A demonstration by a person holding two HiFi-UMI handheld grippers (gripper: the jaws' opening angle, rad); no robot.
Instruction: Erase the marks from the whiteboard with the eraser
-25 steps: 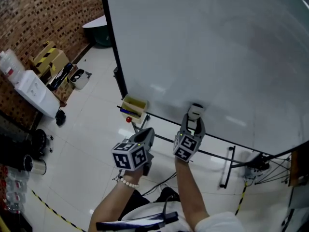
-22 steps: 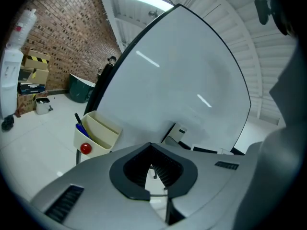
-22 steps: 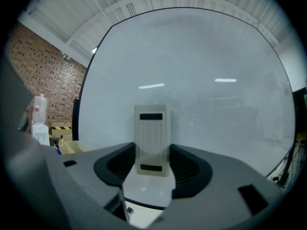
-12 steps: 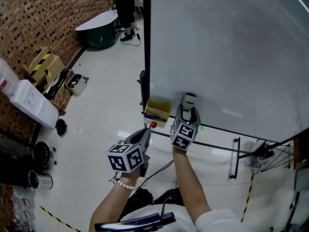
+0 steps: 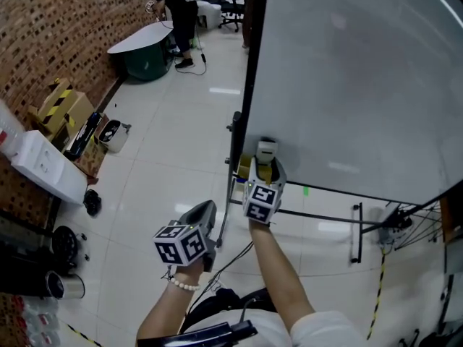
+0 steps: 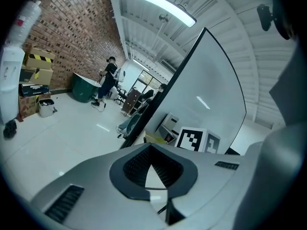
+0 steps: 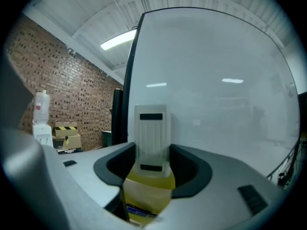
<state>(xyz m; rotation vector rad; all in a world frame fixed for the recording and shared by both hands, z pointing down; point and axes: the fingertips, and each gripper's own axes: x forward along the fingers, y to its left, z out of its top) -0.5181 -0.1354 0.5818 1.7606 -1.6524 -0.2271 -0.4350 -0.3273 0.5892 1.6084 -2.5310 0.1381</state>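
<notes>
The right gripper (image 5: 265, 173) is clamped on the white eraser (image 5: 267, 150). The eraser stands upright against the whiteboard (image 5: 362, 85) near its lower left corner, just above a yellow box (image 7: 144, 195) at the board's bottom edge. The left gripper (image 5: 202, 214) hangs lower and off the board, over the tiled floor (image 5: 166, 143), its jaws drawn together with nothing between them.

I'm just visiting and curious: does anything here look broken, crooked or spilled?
Nothing stands out. The right gripper holds the eraser upright against the whiteboard, which looks unmarked and undamaged.
</notes>
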